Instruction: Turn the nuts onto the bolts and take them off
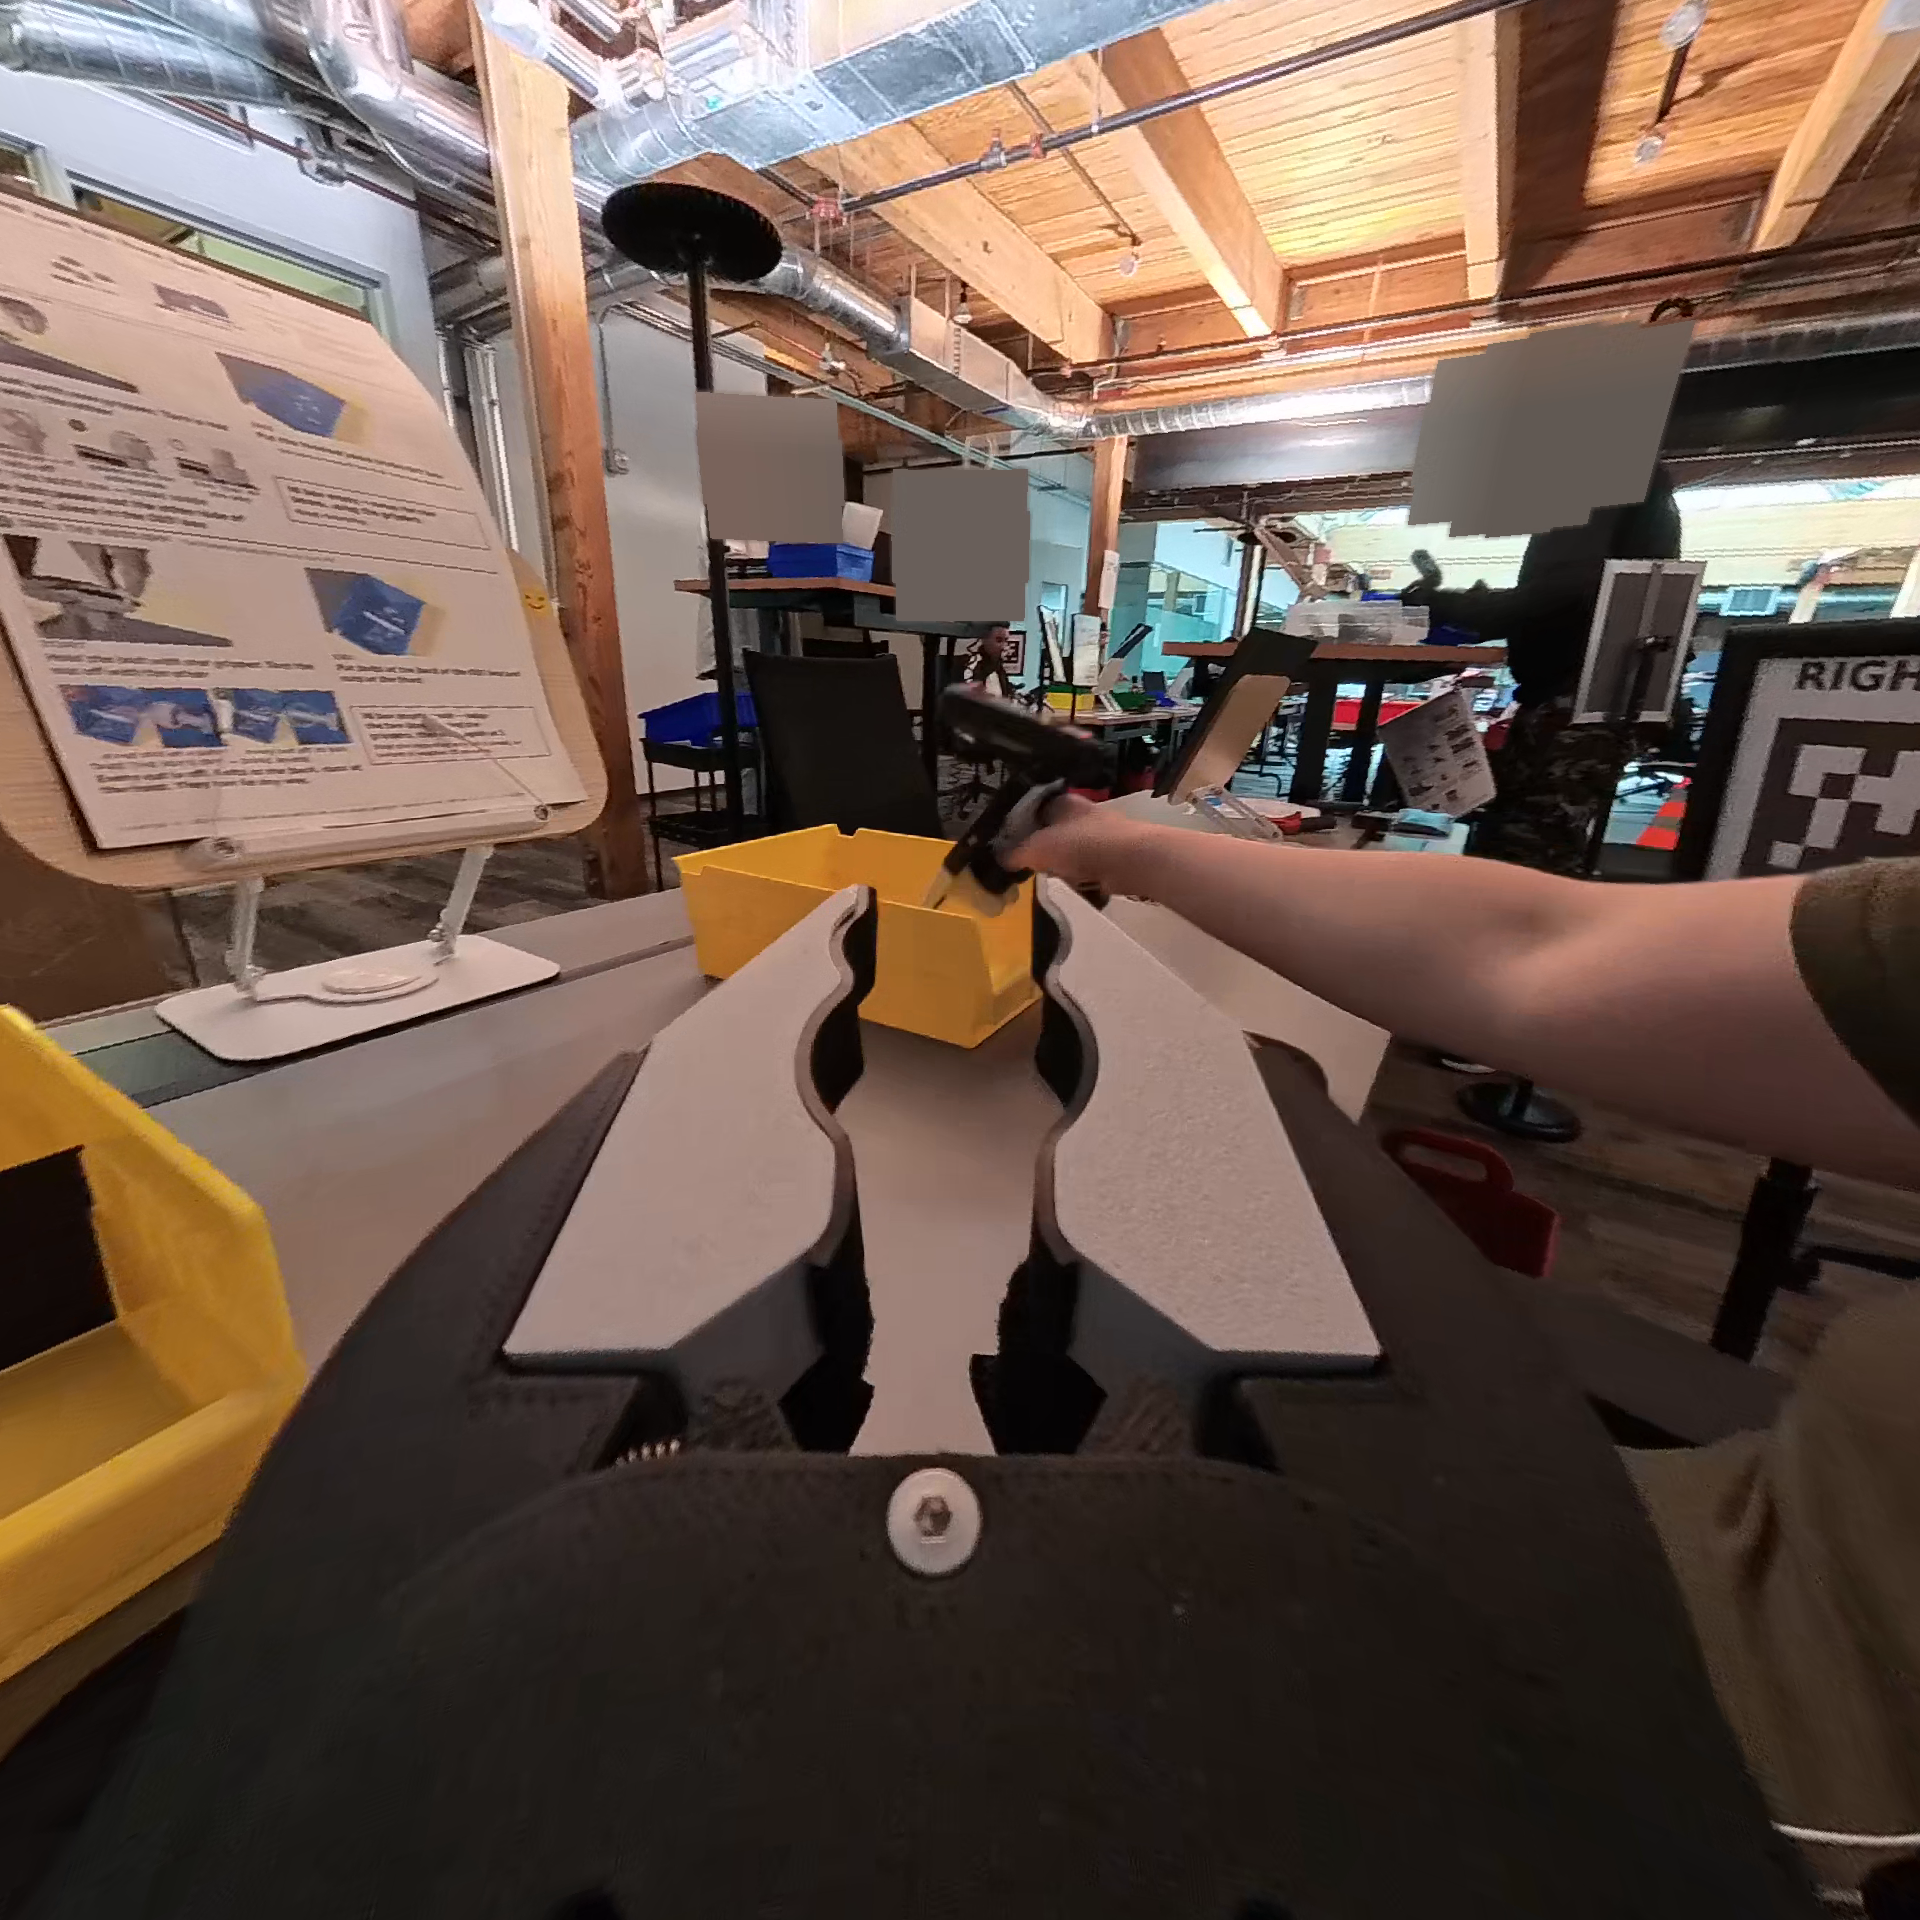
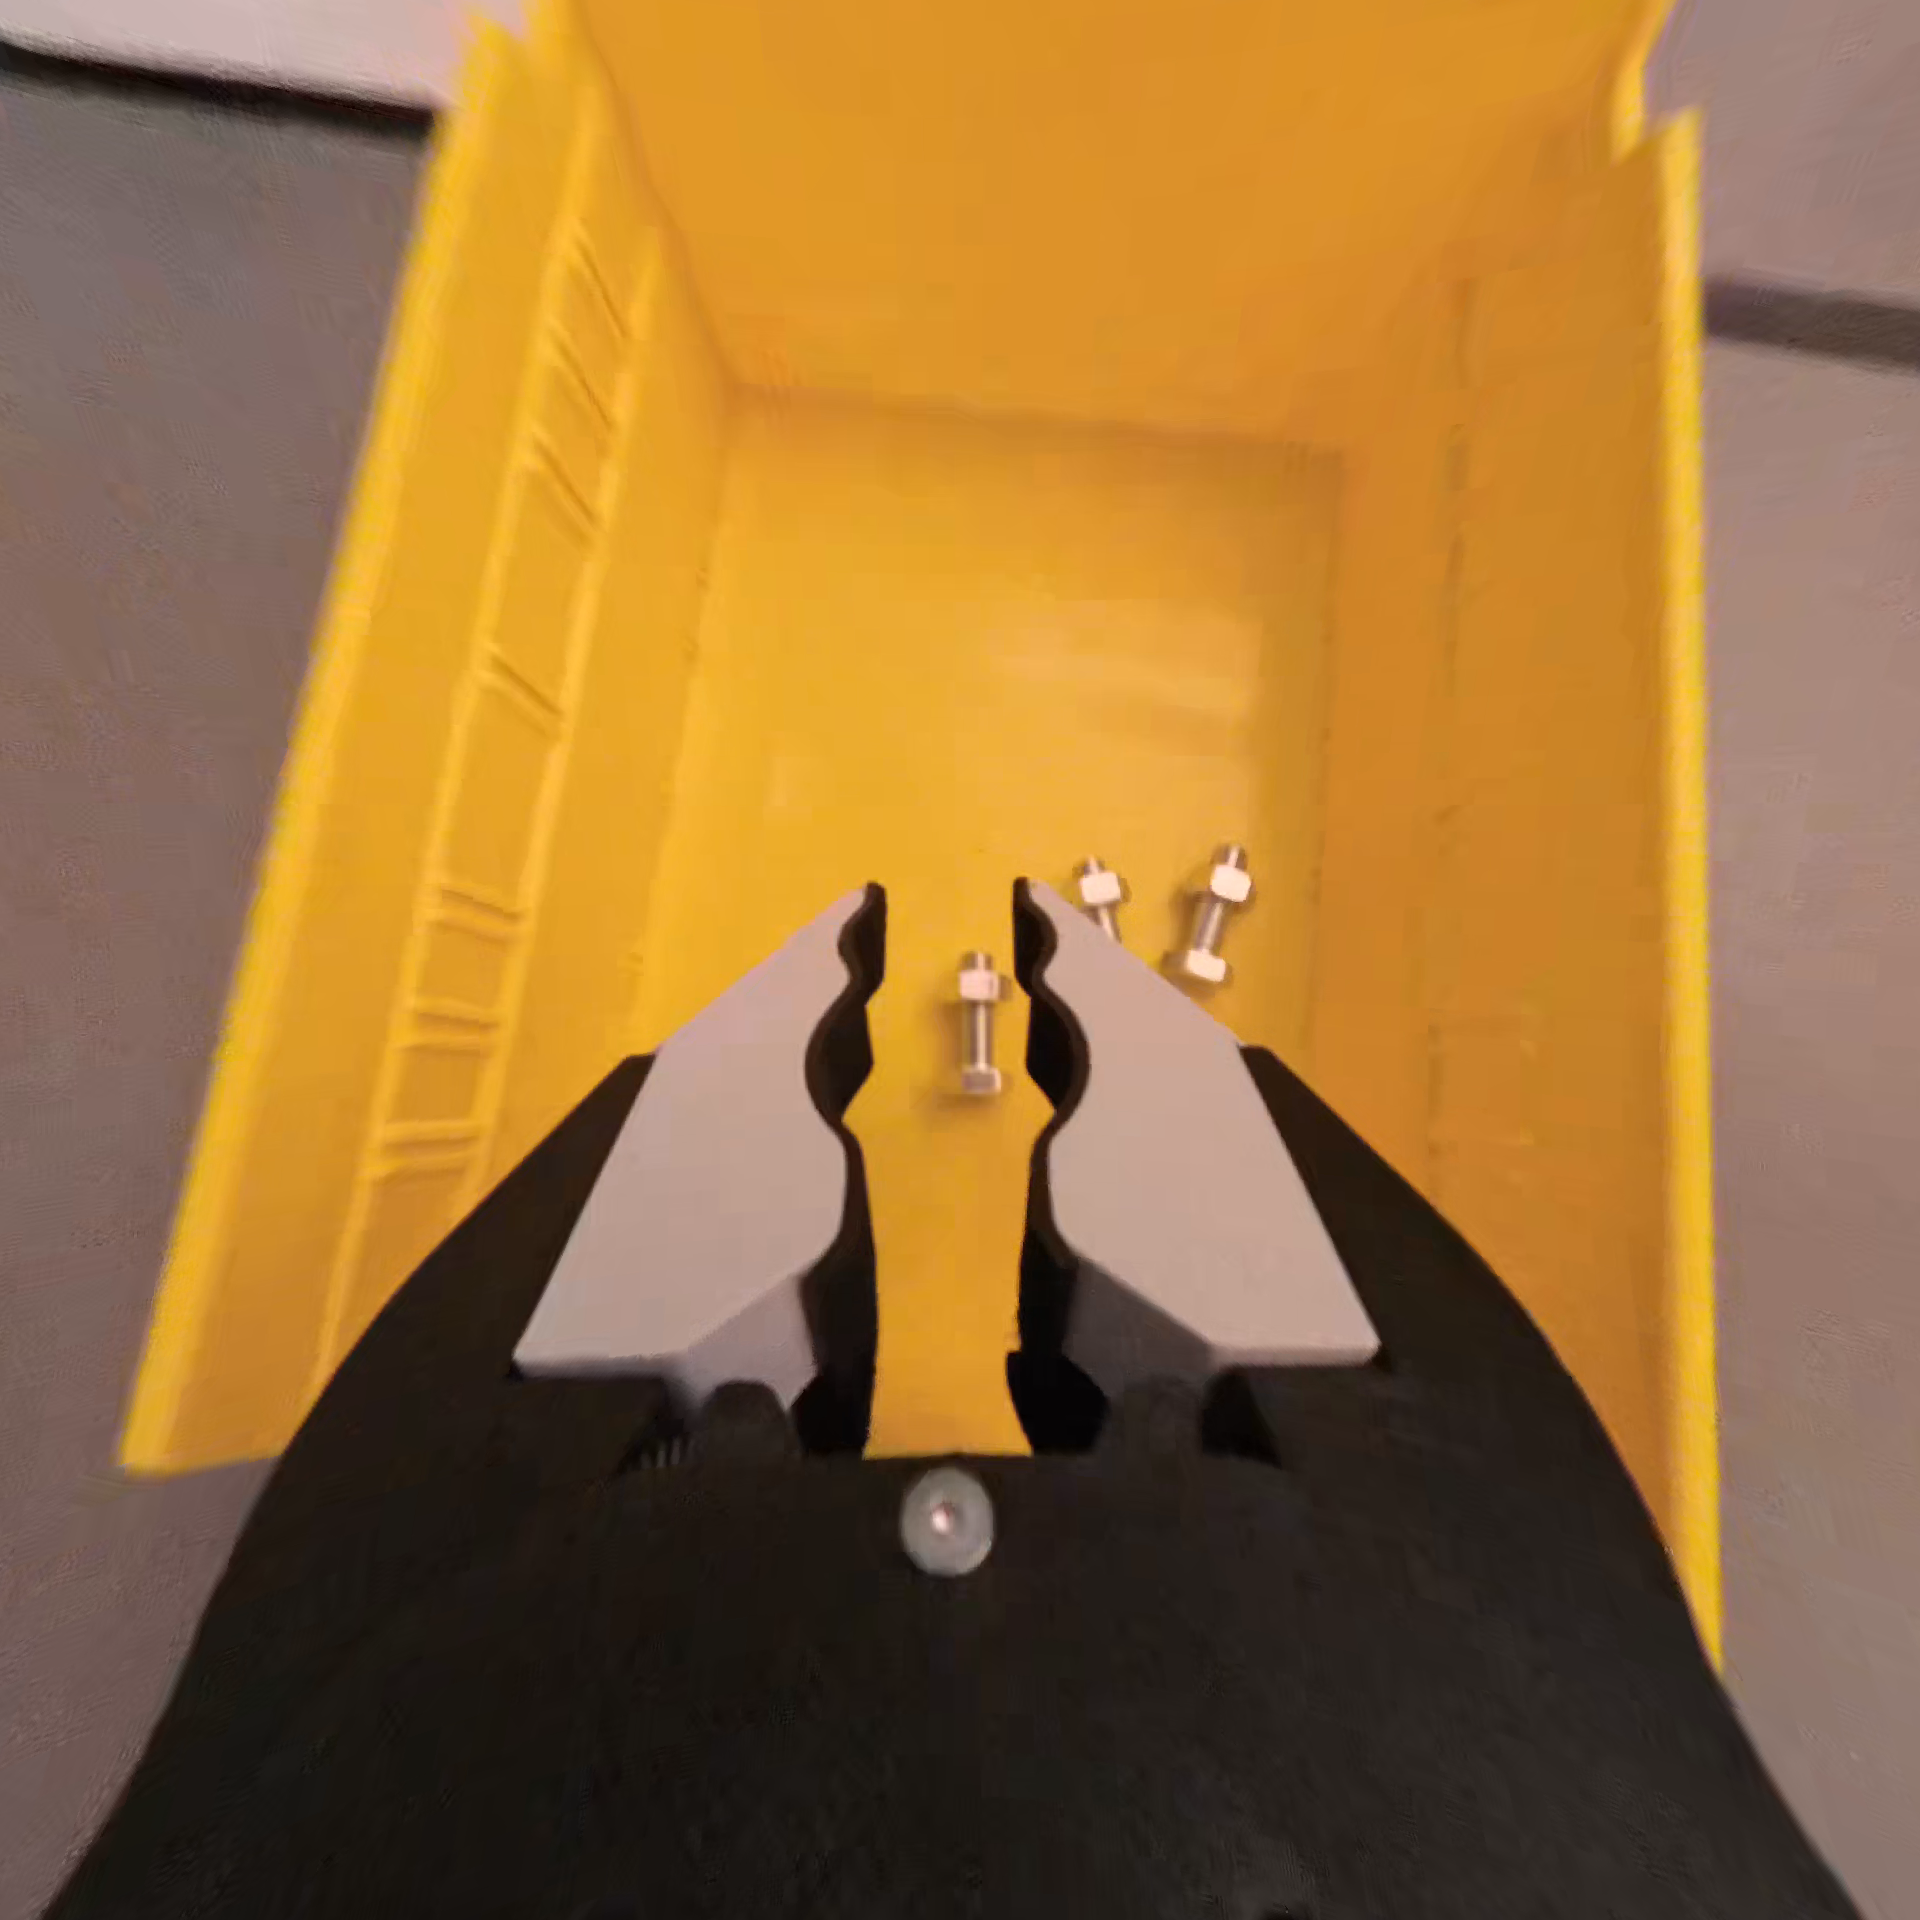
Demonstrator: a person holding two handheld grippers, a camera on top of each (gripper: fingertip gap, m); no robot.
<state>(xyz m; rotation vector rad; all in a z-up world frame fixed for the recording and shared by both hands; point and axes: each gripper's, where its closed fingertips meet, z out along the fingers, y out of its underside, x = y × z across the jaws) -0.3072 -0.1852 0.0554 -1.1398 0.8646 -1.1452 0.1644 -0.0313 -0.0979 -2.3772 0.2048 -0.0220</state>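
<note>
In the left wrist view, the left gripper (image 1: pixel 951 914), black-bodied with two grey scalloped fingers, hangs above the grey tabletop (image 1: pixel 436 1081) with its jaws apart and nothing between them, probably waiting its turn. Ahead of it stands a yellow plastic open-topped bin (image 1: pixel 914 977), and the person's bare forearm (image 1: pixel 1403 966) reaches across to dip the right gripper (image 1: pixel 961 878) into that bin. A second yellow plastic bin (image 1: pixel 135 1351) sits at the near left, and a white sheet of pictured instructions on a tilted stand (image 1: pixel 260 561) faces the worker for easy reference.

In the right wrist view, the right gripper (image 2: pixel 948 902) points down into the yellow bin (image 2: pixel 499 727), its jaws parted and holding nothing. Three small silver steel bolts, each with a nut already on its shank, lie on the bin floor: the nearest bolt (image 2: pixel 977 1023) sits in line with the gap between the fingers, seemingly the chosen target; a second bolt (image 2: pixel 1099 894) is partly hidden by the right finger, and a third bolt (image 2: pixel 1210 914) lies just beside it.
</note>
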